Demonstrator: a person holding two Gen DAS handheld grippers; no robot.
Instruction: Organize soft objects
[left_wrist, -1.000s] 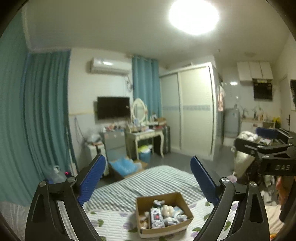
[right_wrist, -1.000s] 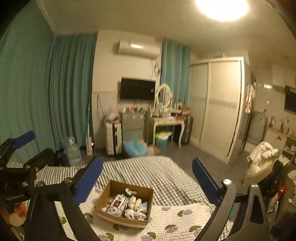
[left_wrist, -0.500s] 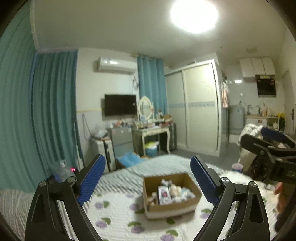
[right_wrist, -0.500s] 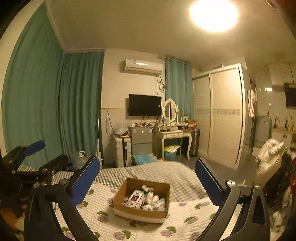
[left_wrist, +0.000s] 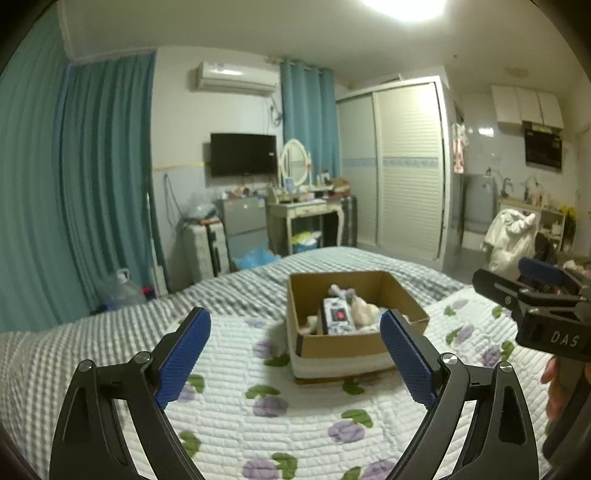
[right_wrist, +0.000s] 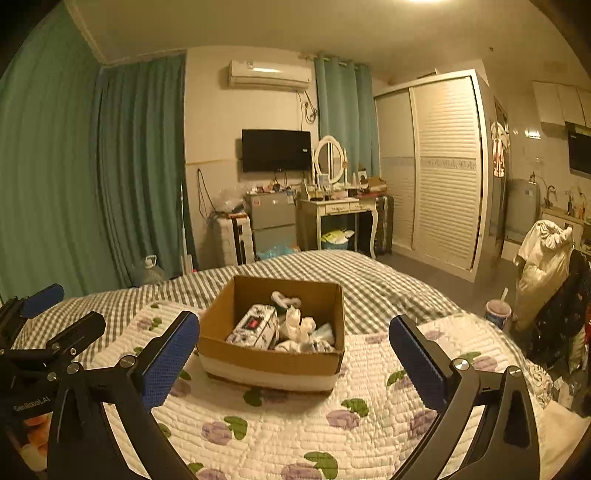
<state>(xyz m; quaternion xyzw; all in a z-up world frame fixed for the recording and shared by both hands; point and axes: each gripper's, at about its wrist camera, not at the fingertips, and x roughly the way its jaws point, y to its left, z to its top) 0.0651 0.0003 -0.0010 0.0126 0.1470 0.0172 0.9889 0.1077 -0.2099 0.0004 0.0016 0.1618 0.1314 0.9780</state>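
Observation:
An open cardboard box (left_wrist: 343, 343) (right_wrist: 273, 360) sits on the flowered white quilt (left_wrist: 295, 417) (right_wrist: 332, 435) on the bed. Inside lie a printed packet (left_wrist: 334, 315) (right_wrist: 255, 326) and several pale soft items (left_wrist: 364, 310) (right_wrist: 299, 326). My left gripper (left_wrist: 295, 343) is open and empty, hovering in front of the box. My right gripper (right_wrist: 291, 347) is open and empty, also in front of the box. Each gripper shows at the edge of the other's view: the right gripper (left_wrist: 535, 295) at the right, the left gripper (right_wrist: 48, 321) at the left.
A grey checked blanket (left_wrist: 240, 291) (right_wrist: 369, 280) covers the far part of the bed. Beyond stand a dressing table (right_wrist: 340, 210), small fridge (right_wrist: 271, 218), suitcase (right_wrist: 234, 240), water jug (left_wrist: 118, 291), wardrobe (right_wrist: 443, 173) and a chair with clothes (right_wrist: 543, 266). A cup (right_wrist: 498, 312) stands beside the bed.
Both grippers have dropped lower and moved closer to the box, which now looks larger and sits between the fingers. The jaws stay open.

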